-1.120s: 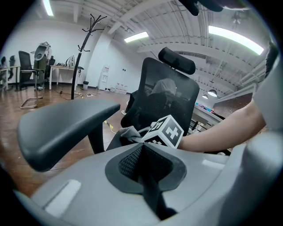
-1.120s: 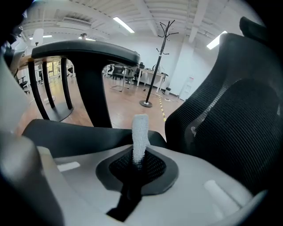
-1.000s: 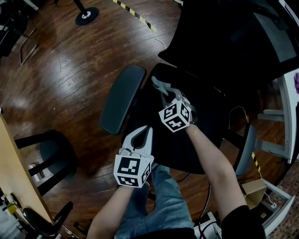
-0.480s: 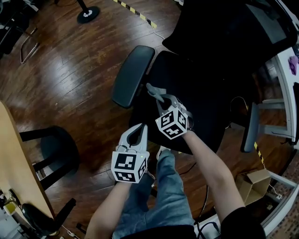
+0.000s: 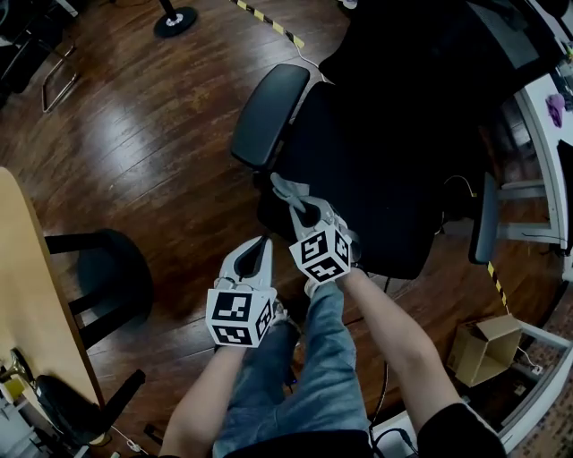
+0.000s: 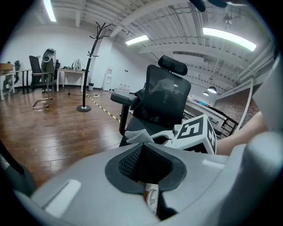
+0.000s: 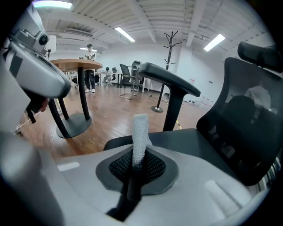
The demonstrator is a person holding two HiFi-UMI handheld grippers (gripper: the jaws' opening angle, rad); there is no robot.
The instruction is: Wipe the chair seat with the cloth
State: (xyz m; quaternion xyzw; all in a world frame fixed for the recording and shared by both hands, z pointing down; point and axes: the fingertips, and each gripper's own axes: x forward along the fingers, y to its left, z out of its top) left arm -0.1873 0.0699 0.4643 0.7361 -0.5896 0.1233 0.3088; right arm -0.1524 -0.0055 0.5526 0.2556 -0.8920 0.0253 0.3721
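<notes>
Right gripper (image 5: 303, 211) has its tongs pinched on a pale grey textured cloth strip (image 7: 140, 134). The strip pokes straight out past the tips. In the head view the cloth sits over the front-left corner of the black padded chair seat (image 5: 367, 179), roughly 12 o'clock from frame centre. Can't tell whether it touches the seat.

Left gripper (image 5: 260, 244) has its tongs pressed together with nothing between them. It's at 7 o'clock of the right one, just beside it, off the seat and over the floor. Its own view shows the cloth tip (image 6: 138, 134) and the right gripper's marker cube ahead.

Surface: the seat is matte black. The black padded armrest (image 5: 269, 114) is at 11 o'clock of the cloth, and the black mesh backrest with headrest (image 6: 166, 95) is behind.

Room:
- Glossy dark brown wood plank floor (image 5: 134, 143).
- Yellow-black hazard tape strip (image 5: 269, 22) at 12 o'clock.
- Black coat stand (image 6: 90, 62), its round base at 11 o'clock in the head view.
- Light wood round table (image 5: 22, 286) at 9 o'clock, with a black pedestal base (image 5: 112, 286) beside it.
- Brown cardboard box (image 5: 483, 349) at 4 o'clock.
- White ceiling strip lights (image 6: 230, 37) overhead.
- Person's blue jeans leg (image 5: 304, 385) at 6 o'clock.
</notes>
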